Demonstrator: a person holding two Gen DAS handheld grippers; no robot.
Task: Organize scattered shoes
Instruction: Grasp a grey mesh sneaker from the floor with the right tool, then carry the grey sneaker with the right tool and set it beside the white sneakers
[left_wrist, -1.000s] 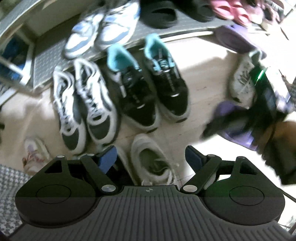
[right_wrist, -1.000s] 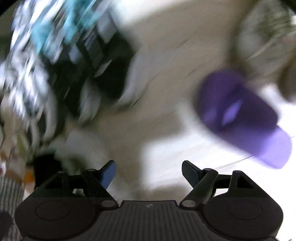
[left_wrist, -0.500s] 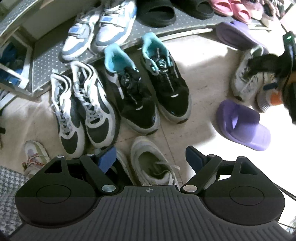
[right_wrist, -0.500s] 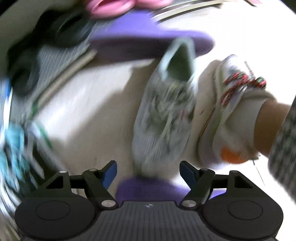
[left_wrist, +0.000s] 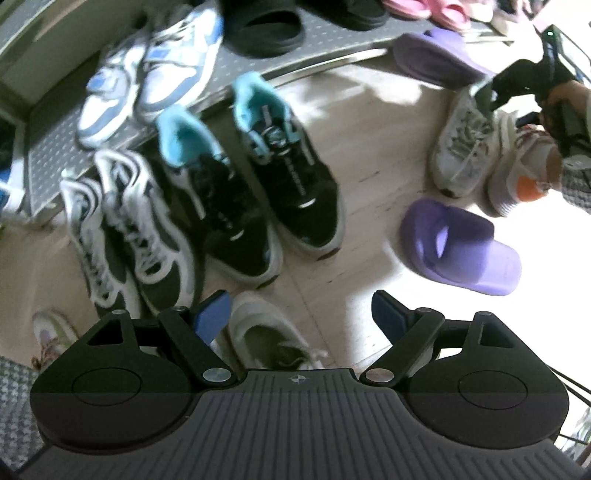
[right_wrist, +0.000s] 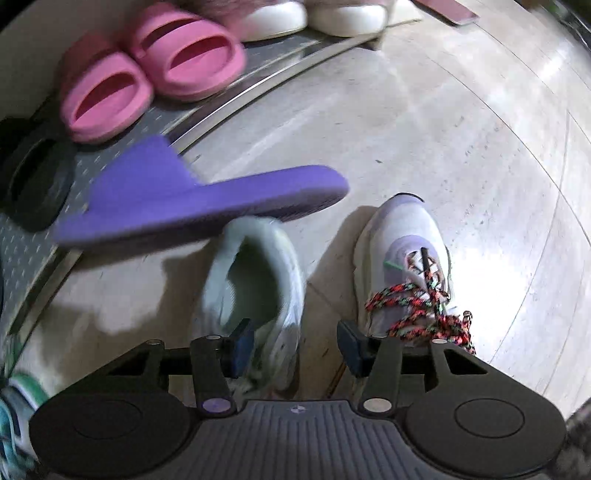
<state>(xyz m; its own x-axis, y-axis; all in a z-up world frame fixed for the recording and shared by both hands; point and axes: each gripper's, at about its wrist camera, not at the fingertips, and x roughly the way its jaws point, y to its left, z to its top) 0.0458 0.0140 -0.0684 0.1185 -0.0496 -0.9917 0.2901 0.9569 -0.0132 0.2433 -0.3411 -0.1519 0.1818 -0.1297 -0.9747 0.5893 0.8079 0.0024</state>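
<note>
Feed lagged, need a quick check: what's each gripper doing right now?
Left gripper: open, holding nothing.
Right gripper: open, fingers straddling the side of the pale sneaker, not clamped.

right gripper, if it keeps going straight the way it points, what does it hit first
Most likely the pale mint-lined white sneaker: the right gripper is open, its left finger already over the shoe's side. Beyond lies the purple foam slide. Depth is uncertain.
</note>
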